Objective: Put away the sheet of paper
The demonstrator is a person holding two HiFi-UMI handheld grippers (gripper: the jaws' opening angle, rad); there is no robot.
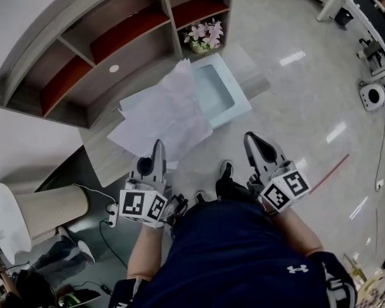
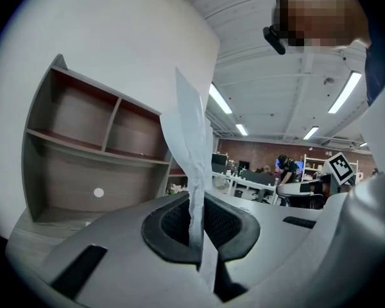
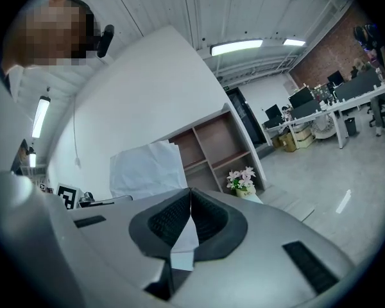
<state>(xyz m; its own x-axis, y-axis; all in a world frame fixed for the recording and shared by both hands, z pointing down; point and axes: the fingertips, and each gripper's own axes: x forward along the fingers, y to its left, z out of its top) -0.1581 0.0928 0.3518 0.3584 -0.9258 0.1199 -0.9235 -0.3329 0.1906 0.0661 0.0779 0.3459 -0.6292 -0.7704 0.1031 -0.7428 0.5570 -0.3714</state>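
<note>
With the left gripper [image 1: 158,147] jaws pinching the near edge of the sheet of paper [image 1: 163,111], which fans out ahead of them over the tray [image 1: 240,111], carry it level and unhurried, with the right gripper [image 1: 252,141], jaws pressed together beside it, held clear.

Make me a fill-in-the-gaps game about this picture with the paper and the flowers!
1. The left claw pinches the sheet of paper, whose colour is ____.
2. The pink flowers stand next to the wooden ____.
3. In the head view, the sheet partly covers a light ____ tray.

Missing words: white; shelf; blue.
</note>
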